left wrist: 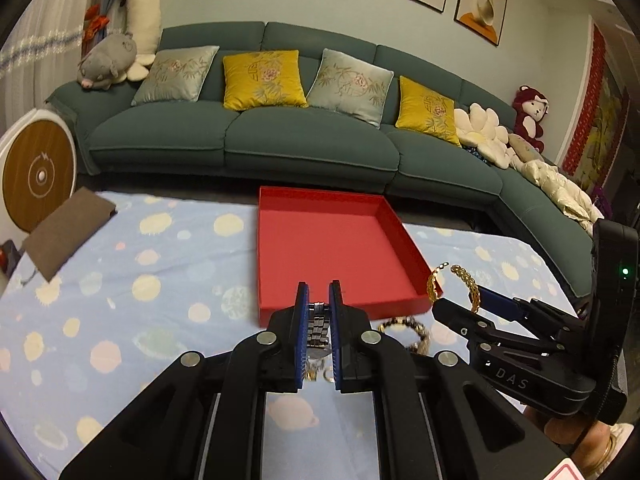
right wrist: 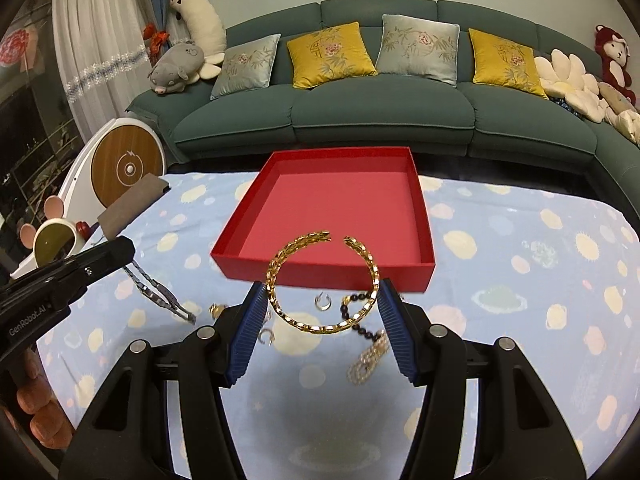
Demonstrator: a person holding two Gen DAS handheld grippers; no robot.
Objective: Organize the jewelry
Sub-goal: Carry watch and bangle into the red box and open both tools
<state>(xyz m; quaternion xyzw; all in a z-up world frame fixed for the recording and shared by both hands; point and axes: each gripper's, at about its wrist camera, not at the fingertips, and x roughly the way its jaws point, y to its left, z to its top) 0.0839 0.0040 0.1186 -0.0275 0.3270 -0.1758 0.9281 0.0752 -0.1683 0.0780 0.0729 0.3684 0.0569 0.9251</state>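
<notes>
Left wrist view: sofa (left wrist: 280,136) behind table with planet-print cloth (left wrist: 140,280). Red tray (left wrist: 332,248) on cloth, nothing inside. Left gripper (left wrist: 319,300) clamped on steel watch band (left wrist: 319,326). Beaded bracelet (left wrist: 416,330) on cloth just before tray.

Right wrist view: right gripper (right wrist: 322,300) half-wide, pads pinching gold bangle (right wrist: 320,280) above cloth, near tray front wall. Ring (right wrist: 322,301), beads beneath.

Gold open bangle (right wrist: 322,285) aloft before empty red tray (right wrist: 340,204).
</notes>
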